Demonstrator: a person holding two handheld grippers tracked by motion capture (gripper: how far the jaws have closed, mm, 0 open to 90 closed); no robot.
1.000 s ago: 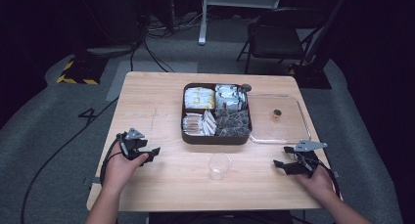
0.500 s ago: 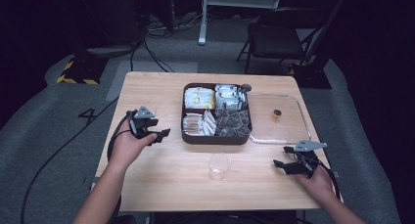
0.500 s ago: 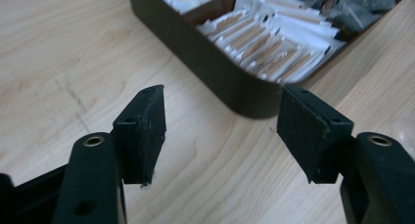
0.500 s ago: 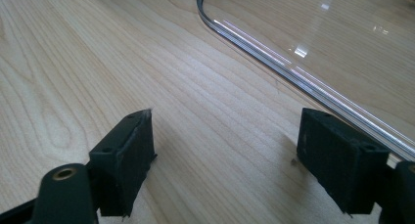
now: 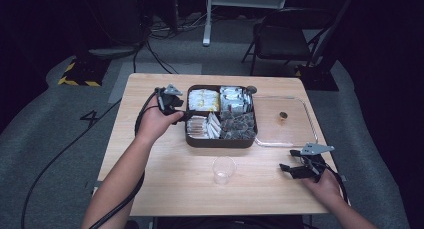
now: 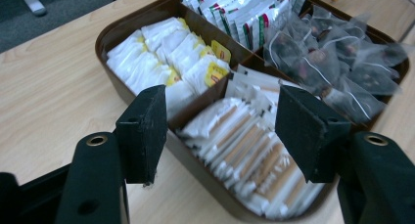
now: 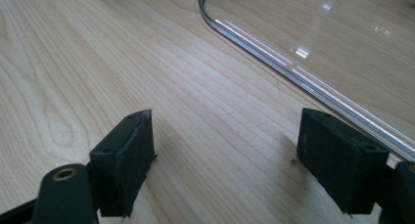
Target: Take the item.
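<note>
The table (image 5: 165, 184) is light wood, standing on grey carpet. At its left, the left gripper (image 5: 186, 114) is held above the left edge of the box (image 5: 220, 141), its tips over the rim, and the left hand (image 5: 155, 123) wraps its body from the near side. In the left gripper view the gripper (image 6: 220, 131) has its jaws well apart and nothing between the pads; below the gap lie the near-left compartment and the divider. The box (image 6: 147, 18) is dark brown, with four compartments, and sits at the centre of the table toward the far side. Its far-left compartment holds white tea bags (image 6: 166, 53) with yellow tags; the near-left holds flat sachets (image 6: 244, 150) in white and tan; the far-right holds white packets (image 6: 244, 13) with red and green print; the near-right holds clear mesh bags (image 6: 333, 62) with dark contents. A clear cup (image 5: 223, 170) stands upright on the table, near of the box and apart from it. A clear lid (image 5: 285, 139) lies flat on the table just right of the box, with a small dark knob (image 5: 283, 116) at its middle. At the near-right edge, the right hand (image 5: 325, 186) holds the right gripper (image 5: 286, 170) low over the wood, pointing left. In the right gripper view the gripper (image 7: 225, 150) stands wide open and empty, bare table between the pads, the lid's curved rim (image 7: 274, 53) just beyond the right pad.
</note>
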